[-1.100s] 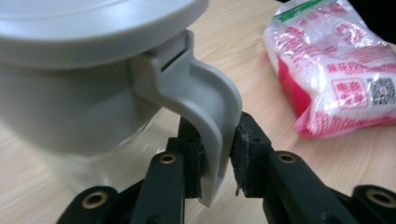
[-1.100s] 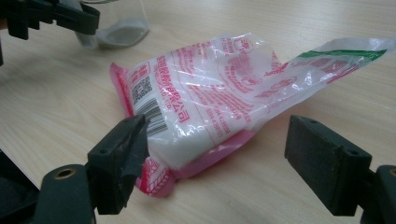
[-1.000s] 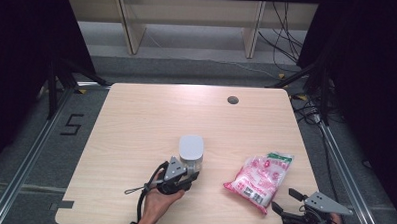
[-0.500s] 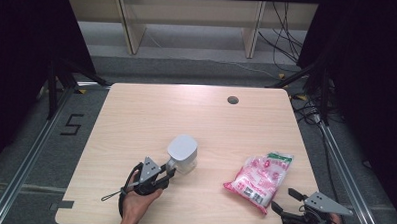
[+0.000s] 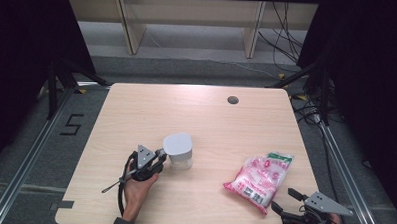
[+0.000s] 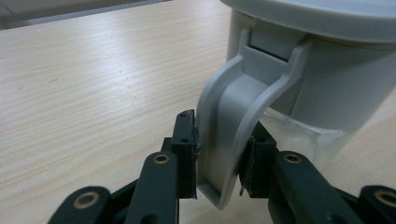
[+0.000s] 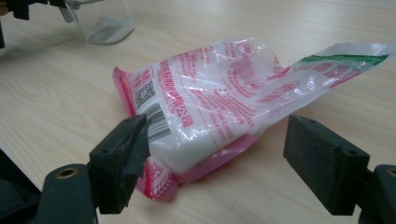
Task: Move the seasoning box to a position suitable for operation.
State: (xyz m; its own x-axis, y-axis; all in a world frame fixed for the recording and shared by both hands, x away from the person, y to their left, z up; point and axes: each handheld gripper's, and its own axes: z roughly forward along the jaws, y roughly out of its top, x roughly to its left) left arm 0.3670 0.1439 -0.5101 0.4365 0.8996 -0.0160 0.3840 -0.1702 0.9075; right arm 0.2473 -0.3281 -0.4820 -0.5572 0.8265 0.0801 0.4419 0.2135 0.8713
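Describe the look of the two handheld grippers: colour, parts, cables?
Both the left gripper and right gripper are black, each topped by a grey three-cornered plate. The jaw links carry brass-coloured rivets and flat black pads. A dark cable trails from the left one.

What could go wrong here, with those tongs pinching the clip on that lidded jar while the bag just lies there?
The left tongs hold the jar by its grey clip alone, near the clip's lower end; a pull might flip the clip open or slip off it. Dragged by that one side, the clear jar could tip. The right tongs stand open at the bag; its plastic looks thin and slick, so a pinch might crumple or tear it.
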